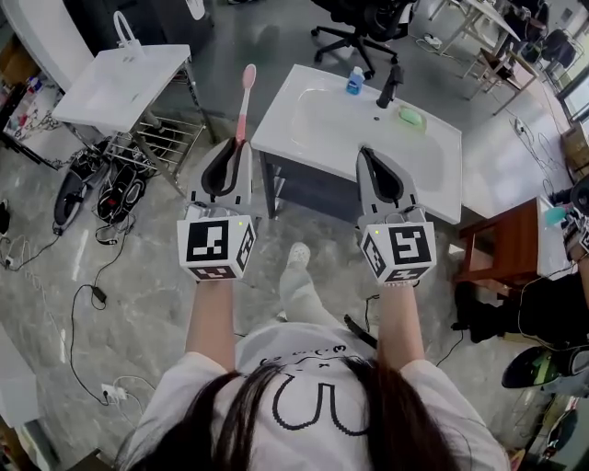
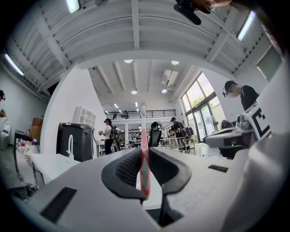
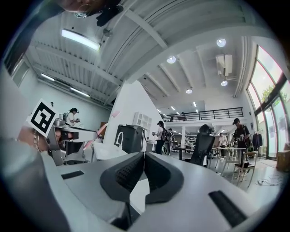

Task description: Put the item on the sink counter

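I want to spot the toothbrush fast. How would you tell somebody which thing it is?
Find the white sink counter with the black tap, then the left gripper by its near left corner. The toothbrush pokes forward out of that gripper. It is the only long, thin, pink thing; the right gripper holds nothing.

Two grippers: left gripper [image 1: 236,145], right gripper [image 1: 367,153]. Two white sink counters: centre sink counter [image 1: 304,89], left sink counter [image 1: 97,97]. One pink toothbrush [image 1: 247,92]. One blue bottle [image 1: 354,82]. One green soap bar [image 1: 410,116]. One black office chair [image 1: 366,15].
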Available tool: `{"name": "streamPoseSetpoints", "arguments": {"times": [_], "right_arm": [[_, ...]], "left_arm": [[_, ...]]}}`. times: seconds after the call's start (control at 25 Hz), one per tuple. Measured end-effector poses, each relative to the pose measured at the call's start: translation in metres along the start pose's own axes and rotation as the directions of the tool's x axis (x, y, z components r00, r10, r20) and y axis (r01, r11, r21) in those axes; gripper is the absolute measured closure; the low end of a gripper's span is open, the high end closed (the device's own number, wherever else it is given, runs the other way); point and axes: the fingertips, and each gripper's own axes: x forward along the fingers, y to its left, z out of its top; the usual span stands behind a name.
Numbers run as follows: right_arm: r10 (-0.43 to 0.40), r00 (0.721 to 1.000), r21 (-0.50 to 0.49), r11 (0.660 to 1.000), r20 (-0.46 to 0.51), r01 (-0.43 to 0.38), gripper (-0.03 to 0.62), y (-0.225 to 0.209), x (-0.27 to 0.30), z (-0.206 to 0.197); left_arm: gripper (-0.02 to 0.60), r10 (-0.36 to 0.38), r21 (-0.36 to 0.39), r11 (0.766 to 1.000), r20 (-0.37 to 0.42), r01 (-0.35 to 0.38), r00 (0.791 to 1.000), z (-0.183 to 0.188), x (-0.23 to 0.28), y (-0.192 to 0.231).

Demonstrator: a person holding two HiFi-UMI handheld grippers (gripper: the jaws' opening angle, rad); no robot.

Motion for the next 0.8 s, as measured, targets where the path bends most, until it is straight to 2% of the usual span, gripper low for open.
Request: {"name": "streamPoseSetpoints", "arguments": {"times": [0.28,0.8], "right_arm": [[-0.013,1.000,0.031,0.999,0.005,0.013,0.565,-0.040,0.068,-0.012],[0.023,1.000,0.063,0.998,-0.016,-0.022,0.565,-0.116,0.212,-0.043]], "left_arm": [[0.520,-0.010,0.006,1.000,-0.037,0.010,0.999,-0.015,0.071,0.021],[0.520,-0.021,0.012,1.000,-0.109,0.022,0.994,-0.042,0.236,0.060]]}}
